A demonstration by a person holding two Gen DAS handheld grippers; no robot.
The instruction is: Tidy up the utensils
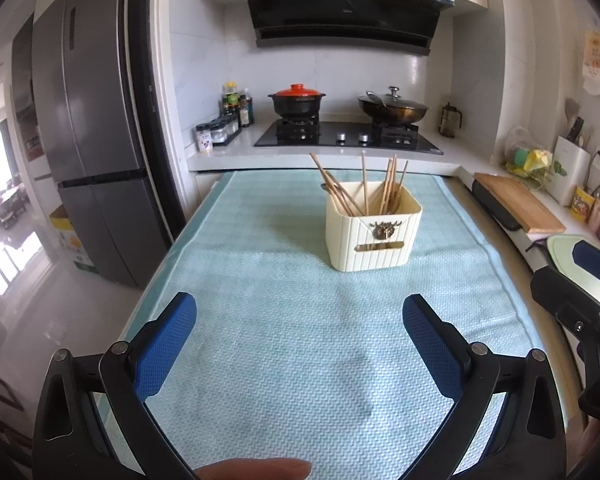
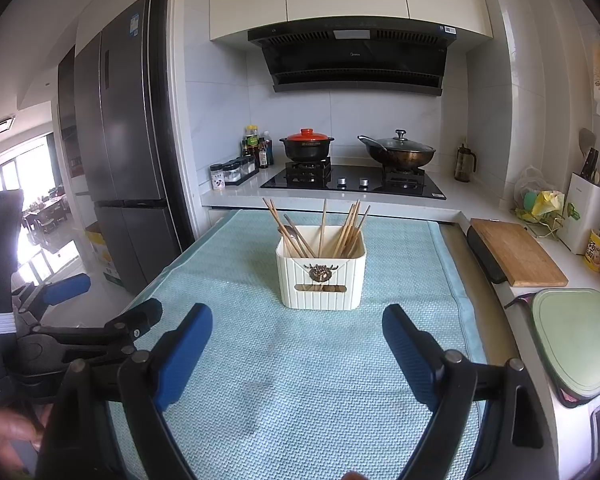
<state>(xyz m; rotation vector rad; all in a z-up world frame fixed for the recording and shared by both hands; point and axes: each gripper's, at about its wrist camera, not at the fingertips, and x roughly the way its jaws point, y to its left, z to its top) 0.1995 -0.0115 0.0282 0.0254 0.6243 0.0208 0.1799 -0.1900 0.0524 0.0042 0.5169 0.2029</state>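
Observation:
A cream ribbed holder box (image 1: pixel 374 236) with a bronze emblem stands on the light blue mat (image 1: pixel 284 340), right of the middle. Several wooden chopsticks (image 1: pixel 364 188) stand in it, leaning apart, with a dark spoon handle among them. It also shows in the right wrist view (image 2: pixel 322 278), with the chopsticks (image 2: pixel 324 228) upright inside. My left gripper (image 1: pixel 300 312) is open and empty, held above the mat short of the box. My right gripper (image 2: pixel 298 324) is open and empty, close in front of the box. The left gripper shows at the left of the right wrist view (image 2: pixel 100 312).
Behind the mat is a gas hob (image 1: pixel 348 136) with a red-lidded pot (image 1: pixel 298 100) and a lidded wok (image 1: pixel 392 106). Spice jars (image 1: pixel 220 132) stand left of it. A wooden cutting board (image 2: pixel 516 252) and a green board (image 2: pixel 576 340) lie on the right counter. A grey fridge (image 1: pixel 88 120) stands left.

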